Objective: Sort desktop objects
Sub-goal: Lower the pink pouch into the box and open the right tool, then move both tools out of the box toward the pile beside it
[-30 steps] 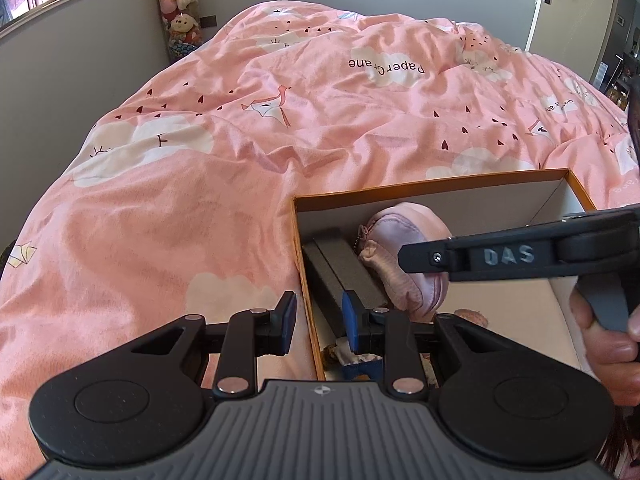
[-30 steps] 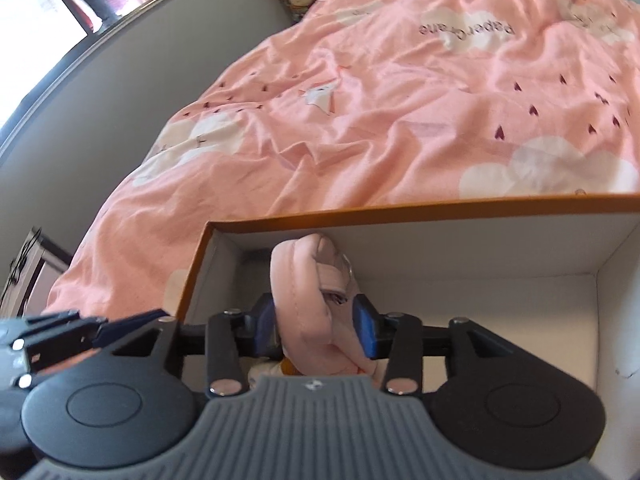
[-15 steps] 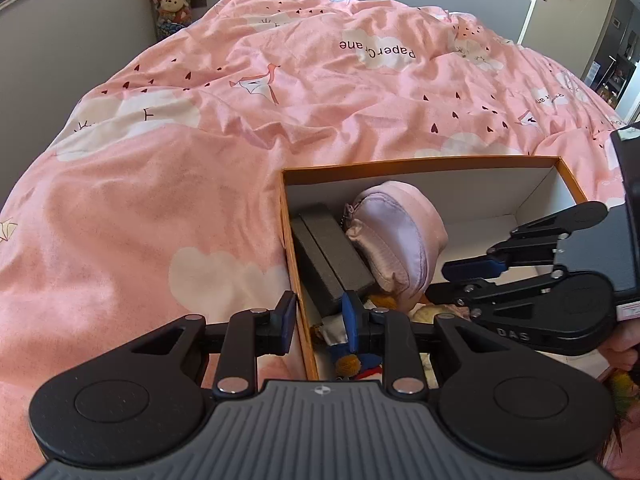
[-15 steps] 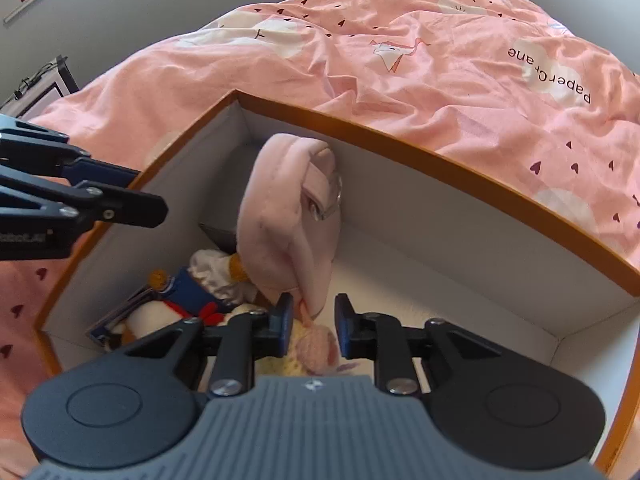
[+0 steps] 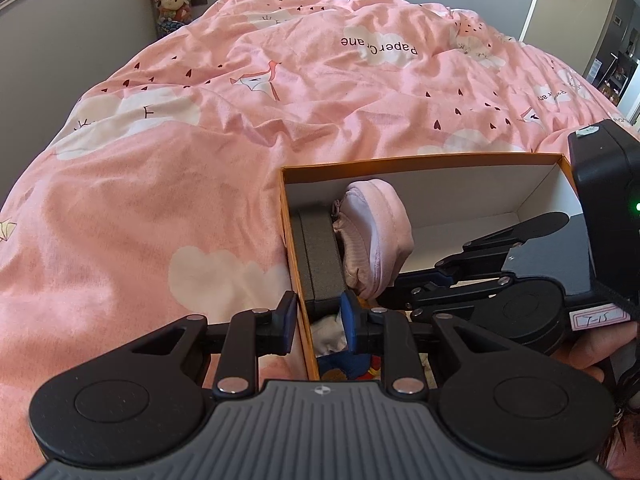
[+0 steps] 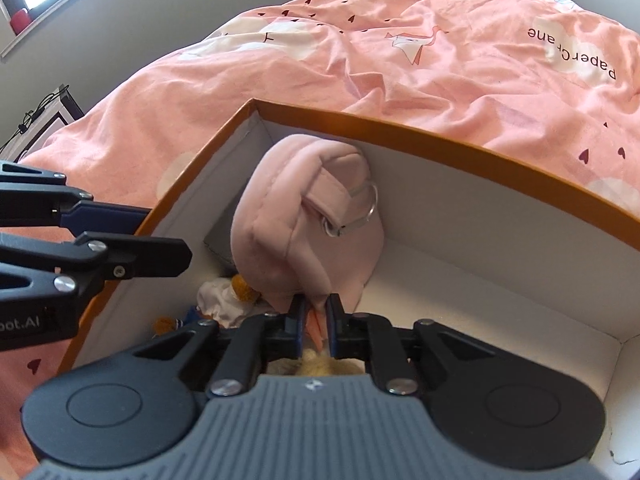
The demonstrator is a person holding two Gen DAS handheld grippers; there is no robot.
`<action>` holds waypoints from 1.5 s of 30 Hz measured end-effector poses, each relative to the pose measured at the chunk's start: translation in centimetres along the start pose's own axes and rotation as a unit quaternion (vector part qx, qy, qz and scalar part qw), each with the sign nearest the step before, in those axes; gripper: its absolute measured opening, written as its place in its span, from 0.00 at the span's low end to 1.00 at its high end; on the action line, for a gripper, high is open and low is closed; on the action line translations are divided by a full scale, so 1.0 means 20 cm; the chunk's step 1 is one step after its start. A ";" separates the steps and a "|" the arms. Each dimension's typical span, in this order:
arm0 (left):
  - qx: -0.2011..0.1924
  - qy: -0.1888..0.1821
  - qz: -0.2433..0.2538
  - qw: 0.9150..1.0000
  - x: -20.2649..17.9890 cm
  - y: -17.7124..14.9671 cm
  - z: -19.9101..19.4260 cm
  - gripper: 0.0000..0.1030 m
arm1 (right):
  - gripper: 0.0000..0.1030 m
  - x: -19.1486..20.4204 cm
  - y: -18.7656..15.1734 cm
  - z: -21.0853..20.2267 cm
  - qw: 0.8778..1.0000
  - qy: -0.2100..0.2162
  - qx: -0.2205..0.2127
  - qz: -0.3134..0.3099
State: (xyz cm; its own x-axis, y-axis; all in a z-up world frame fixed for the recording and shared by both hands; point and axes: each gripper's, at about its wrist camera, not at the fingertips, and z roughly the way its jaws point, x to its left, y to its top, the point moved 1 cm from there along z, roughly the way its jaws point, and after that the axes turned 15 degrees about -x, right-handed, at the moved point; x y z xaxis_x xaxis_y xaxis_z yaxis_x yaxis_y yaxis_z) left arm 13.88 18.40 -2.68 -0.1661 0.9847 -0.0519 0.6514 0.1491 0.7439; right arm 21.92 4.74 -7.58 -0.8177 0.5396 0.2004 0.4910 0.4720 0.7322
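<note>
Your left hand-held gripper (image 5: 316, 322) is straddling the near-left wall of the orange-rimmed white cardboard box (image 6: 440, 136), released. Your right hand-held gripper (image 6: 316, 320) is pinching something pale orange inside it; keep clear of the padded pink fabric pouch (image 6: 304, 228) leaning just beyond.

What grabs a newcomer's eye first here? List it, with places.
The pink duvet with clouds and paper cranes fills most of both views. On it sits an orange-rimmed box, where a pink padded pouch stands on edge near the far left corner, beside dark grey foam blocks. The right gripper has its jaws nearly shut on something pink-orange at the pouch's base, while the left gripper straddles the box's left wall.
</note>
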 end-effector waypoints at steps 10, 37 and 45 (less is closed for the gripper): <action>-0.027 0.010 0.000 1.000 -0.01 0.01 -0.03 0.26 | 0.34 0.02 -0.05 -0.11 0.997 -0.079 -0.017 -0.002; -0.127 0.005 0.072 0.989 -0.42 -0.21 -0.47 0.32 | 0.53 0.25 -0.41 -0.95 0.954 -0.227 -0.195 -0.003; -0.085 -0.048 0.084 0.992 -0.55 -0.37 -0.52 0.32 | 0.56 0.25 -0.58 -1.14 0.950 -0.247 -0.189 0.032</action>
State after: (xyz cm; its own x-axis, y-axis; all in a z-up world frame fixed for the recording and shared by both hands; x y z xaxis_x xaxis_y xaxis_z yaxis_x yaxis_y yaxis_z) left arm 3.29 5.62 -0.67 0.0107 0.9996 0.0257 0.5287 -0.0274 0.8483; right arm 5.28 -13.91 -0.21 -0.5026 0.8645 -0.0097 0.3155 0.1939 0.9289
